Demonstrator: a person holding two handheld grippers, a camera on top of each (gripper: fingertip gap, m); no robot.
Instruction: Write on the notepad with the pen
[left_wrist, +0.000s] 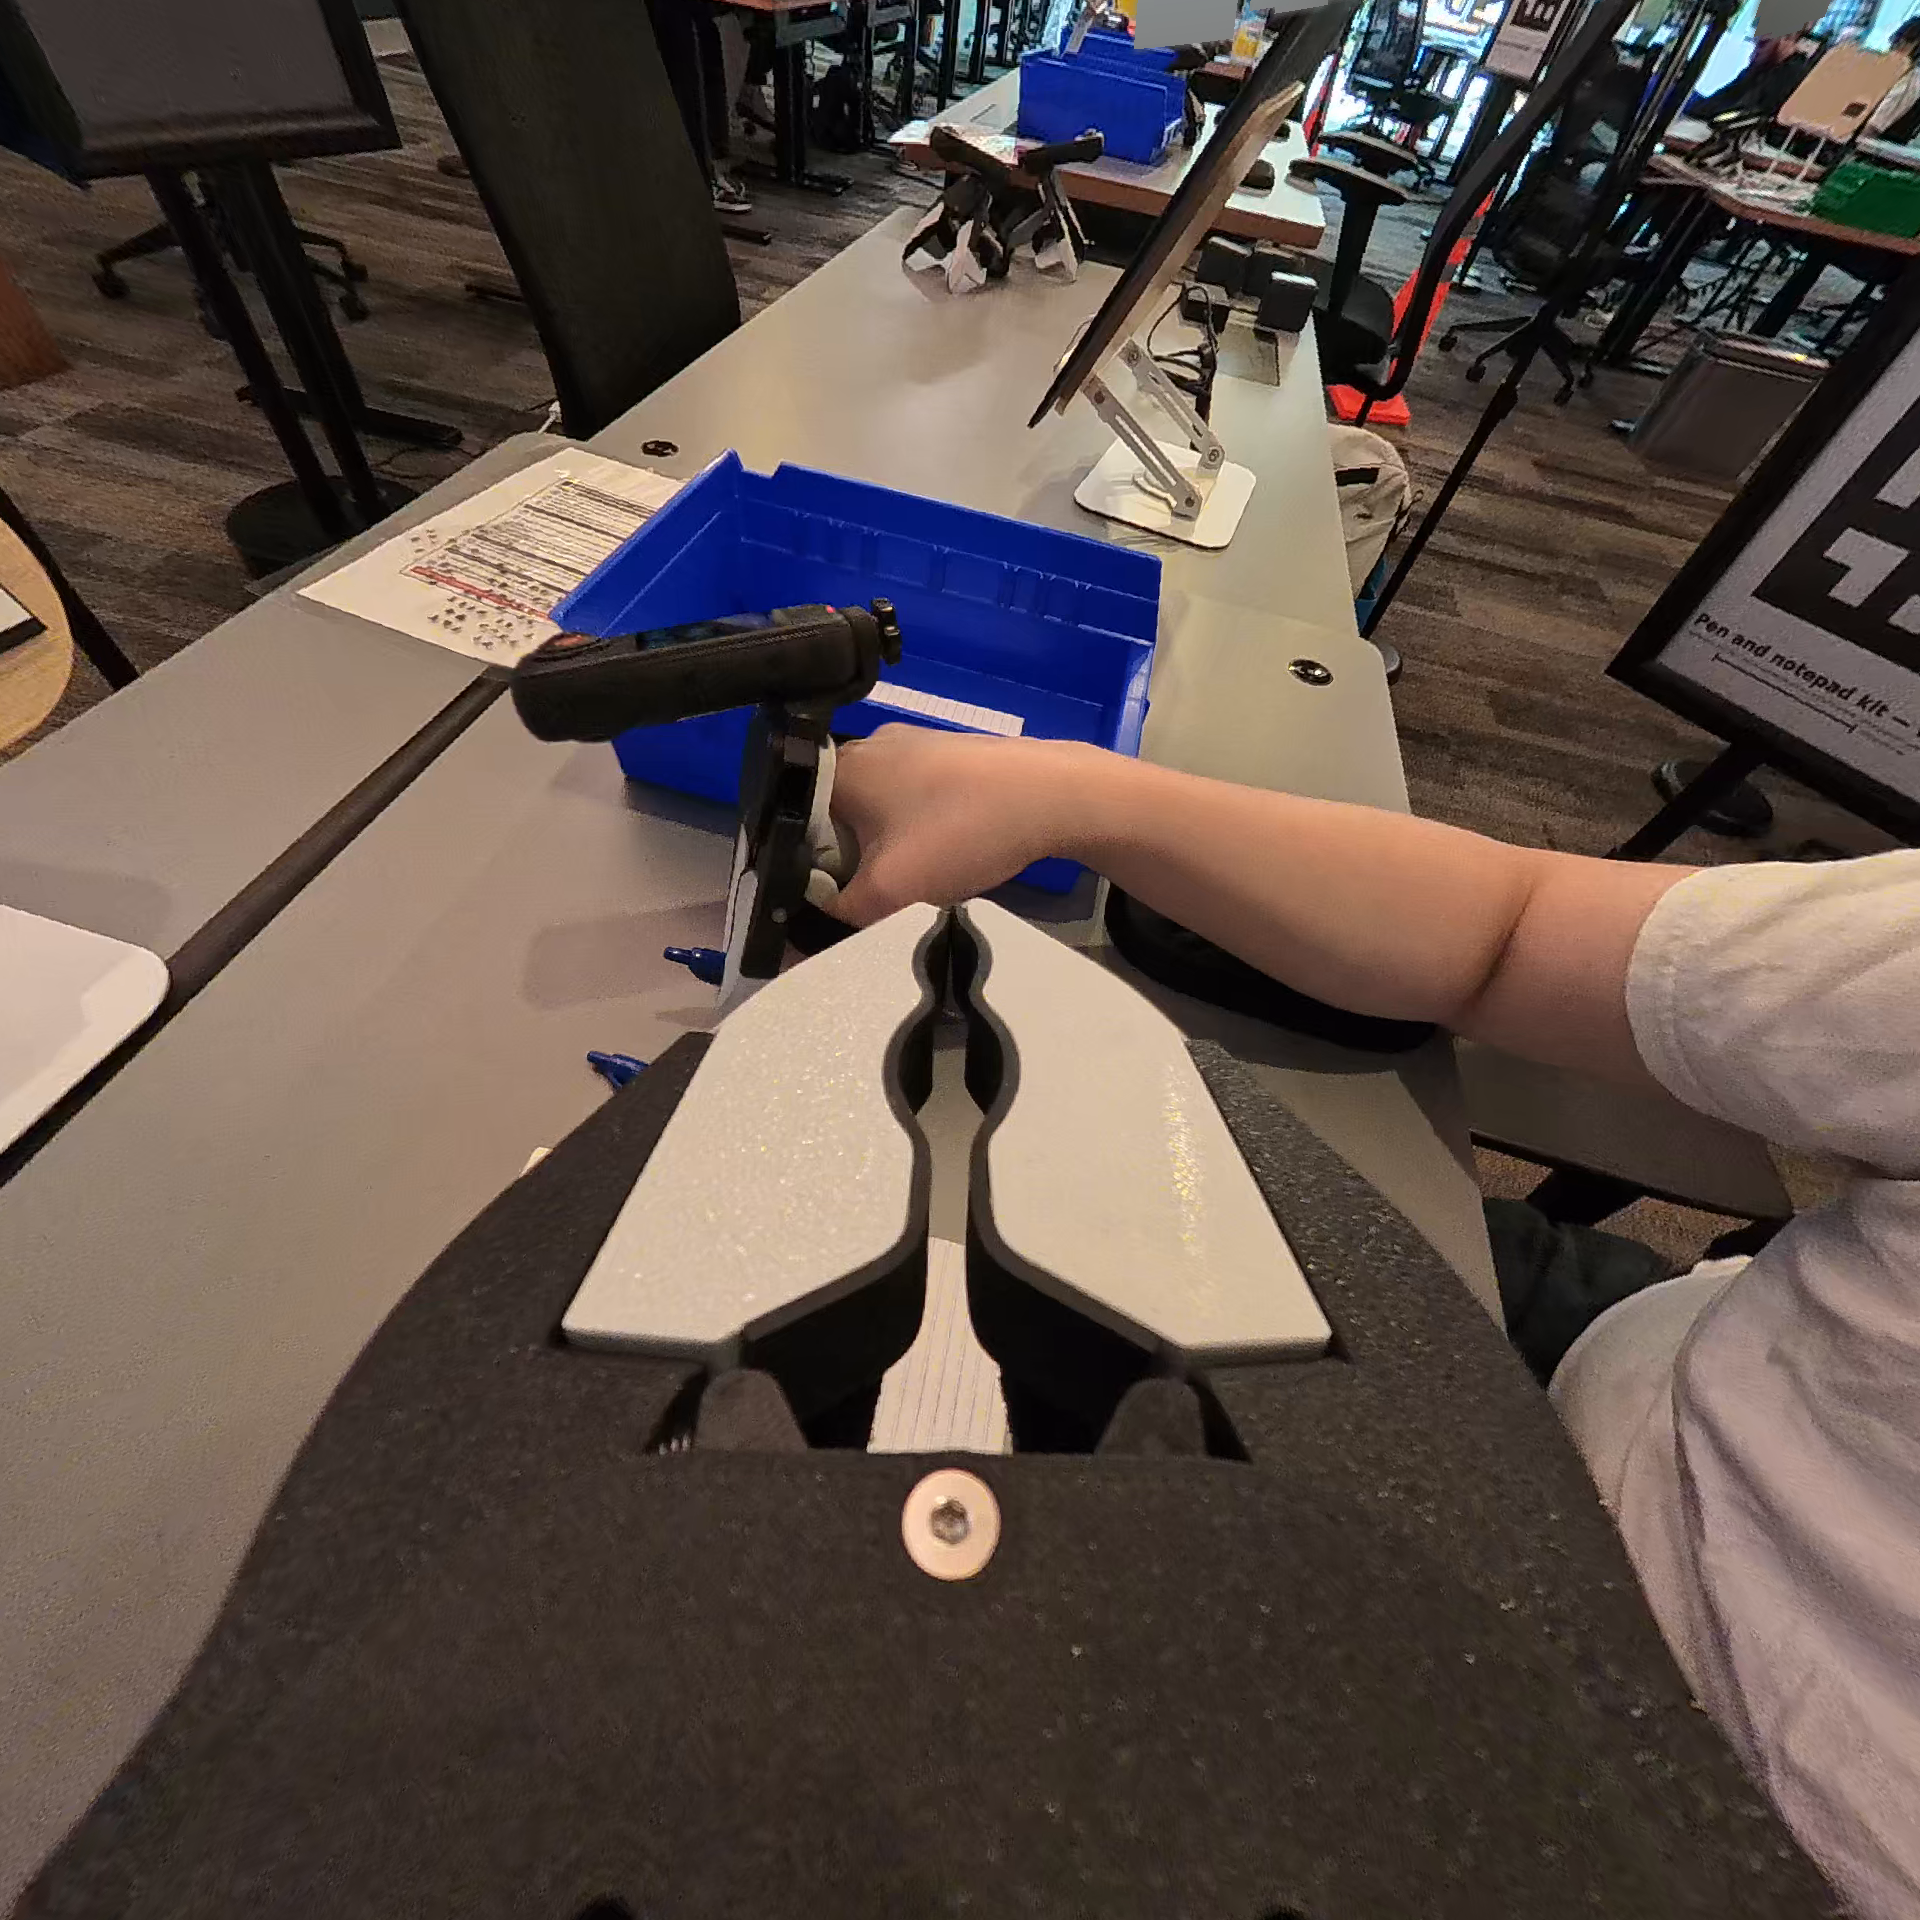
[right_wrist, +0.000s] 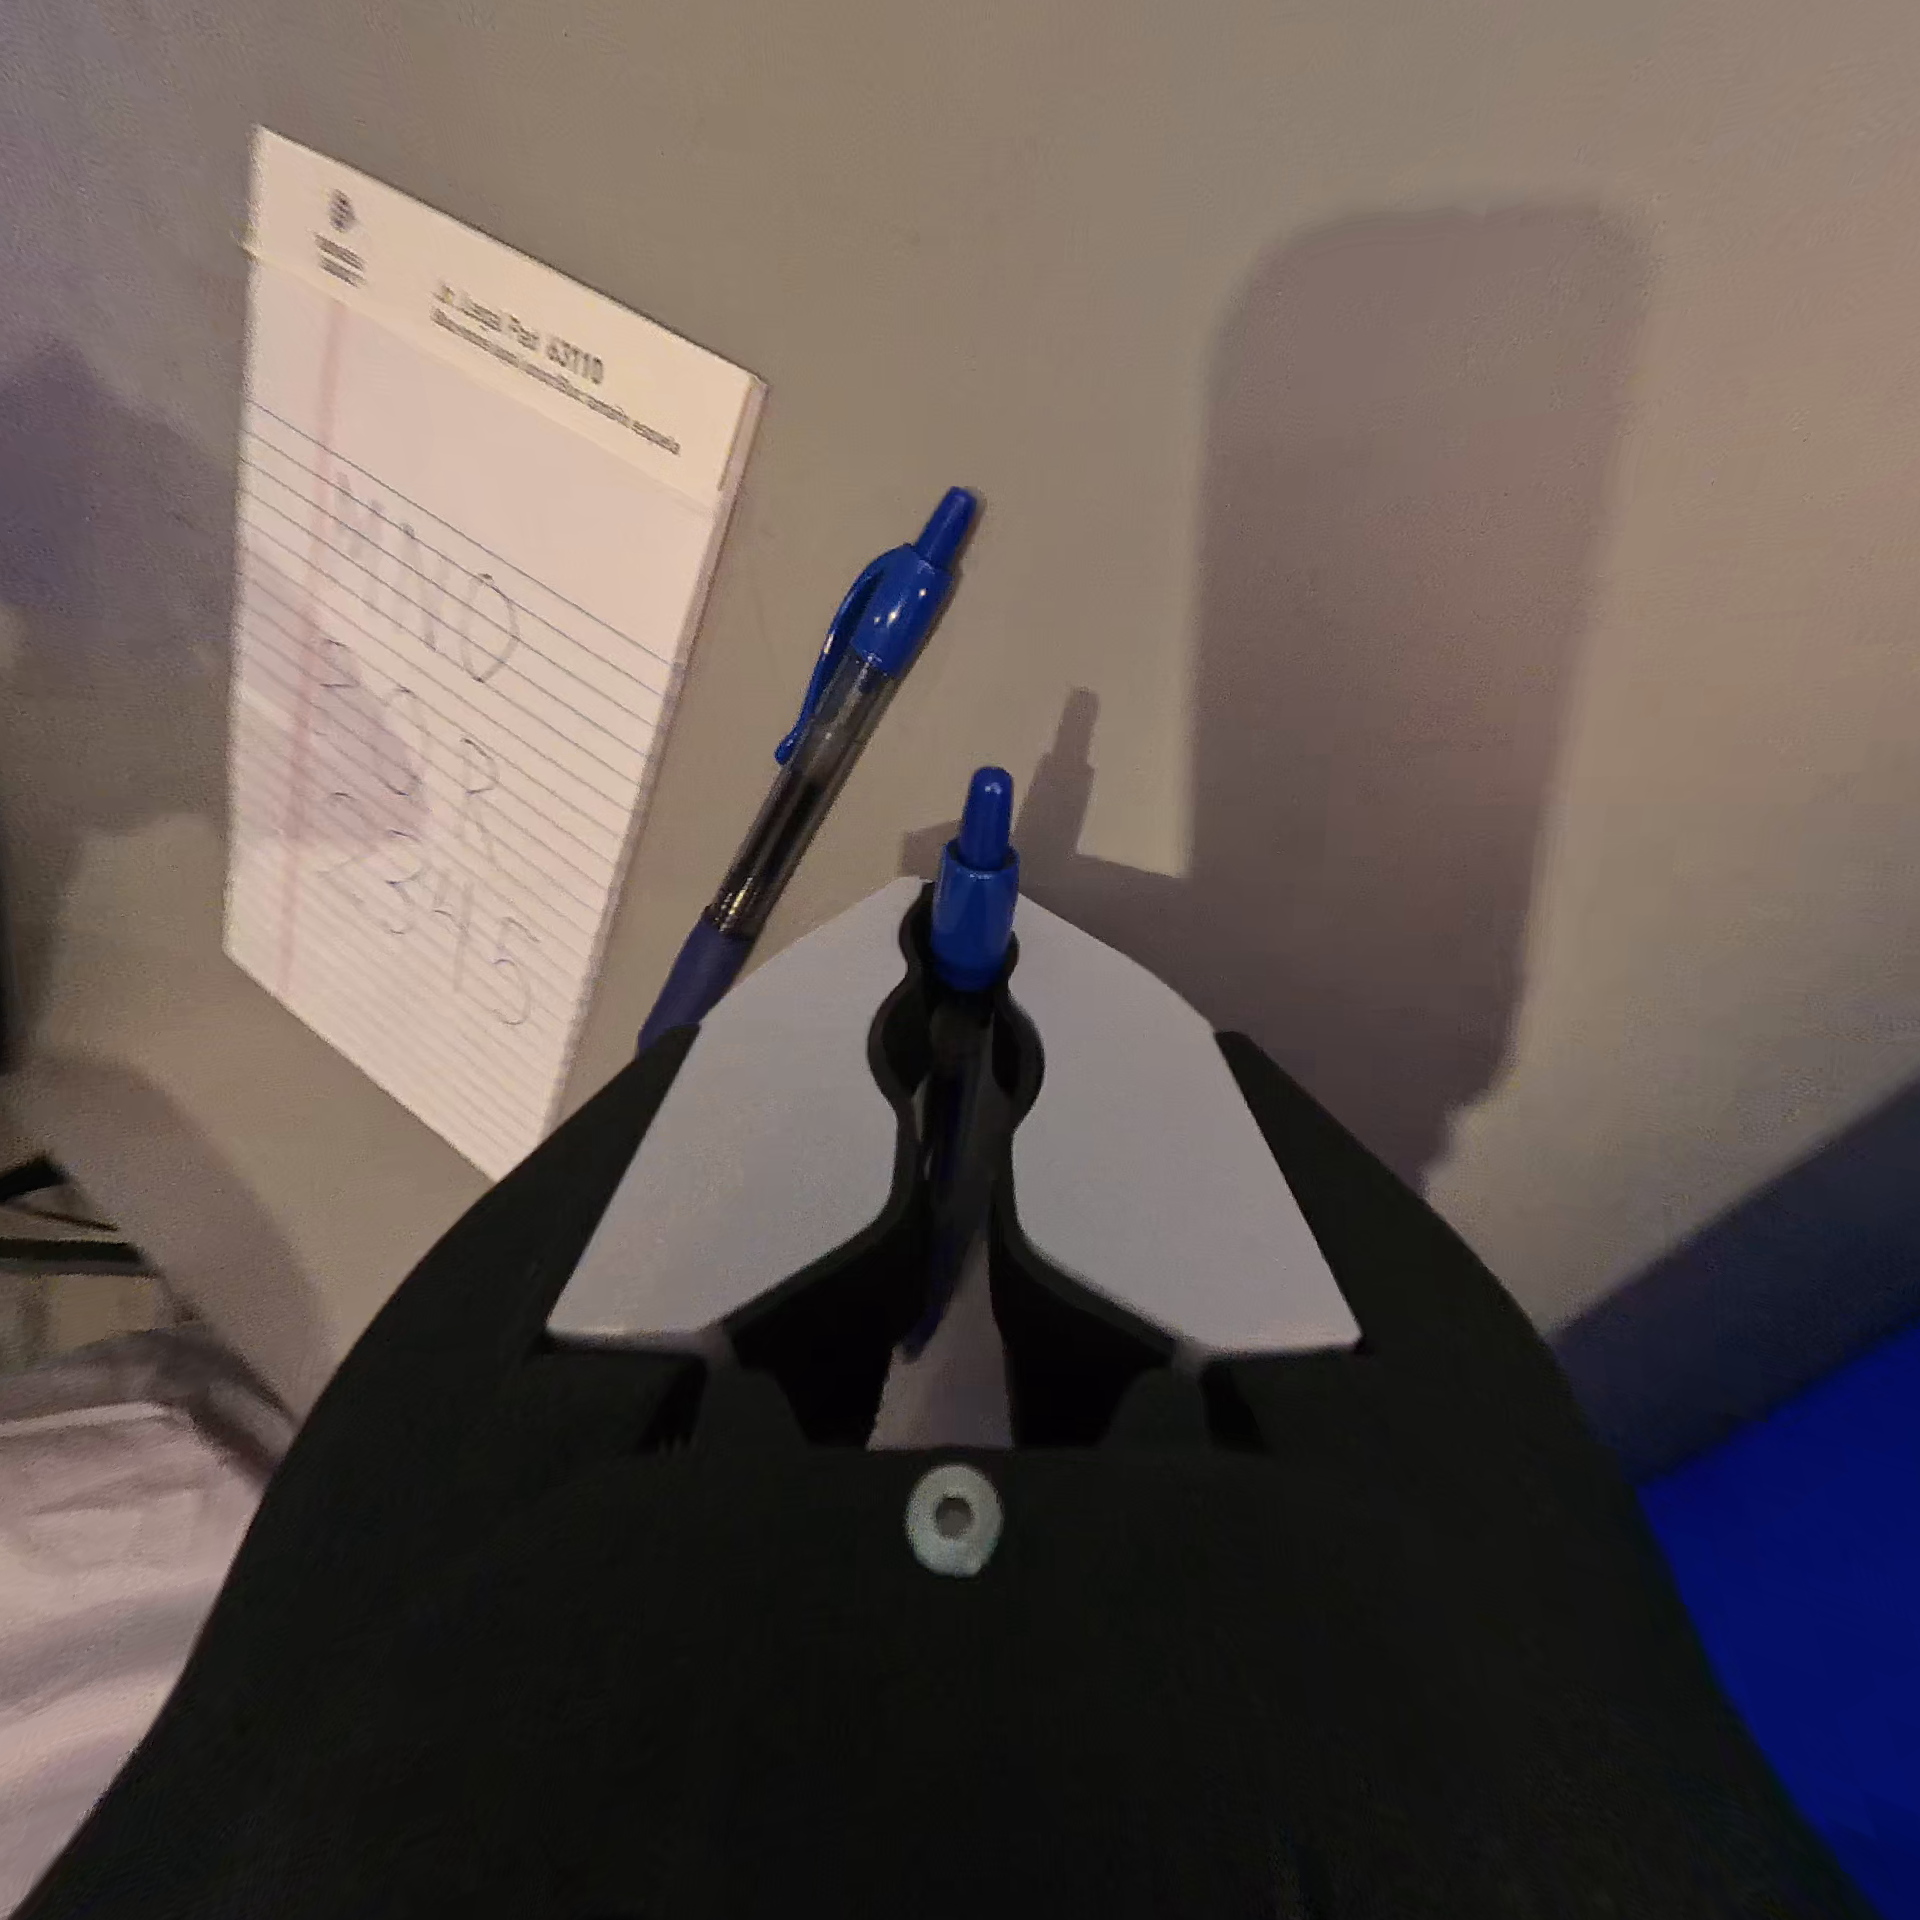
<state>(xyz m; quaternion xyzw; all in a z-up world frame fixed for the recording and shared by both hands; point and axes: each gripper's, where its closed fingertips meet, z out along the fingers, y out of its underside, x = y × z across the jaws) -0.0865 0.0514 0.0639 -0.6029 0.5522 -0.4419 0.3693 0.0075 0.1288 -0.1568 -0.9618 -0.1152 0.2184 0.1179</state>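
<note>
A white lined notepad (right_wrist: 468, 675) lies flat on the grey table (right_wrist: 1143, 312), with blue handwriting on its top page. My right gripper (right_wrist: 961, 914) is shut on a blue pen (right_wrist: 982, 862), whose clicker end sticks out past the fingertips, just right of the pad. A second blue pen (right_wrist: 831, 727) lies on the table beside the pad's right edge. In the left wrist view the right gripper (left_wrist: 748, 966) points down at the table. My left gripper (left_wrist: 951, 920) is shut and empty, and lined paper (left_wrist: 940, 1351) shows through the gap under its fingers.
A blue bin (left_wrist: 935, 582) stands just beyond the right gripper, with another lined pad (left_wrist: 945, 712) inside. A printed sheet (left_wrist: 499, 561) lies left of it. A tablet on a stand (left_wrist: 1153, 312) is farther back. A framed sign (left_wrist: 1818, 582) stands at the right. One gripper's finger ends stand about 25 cm off the other's.
</note>
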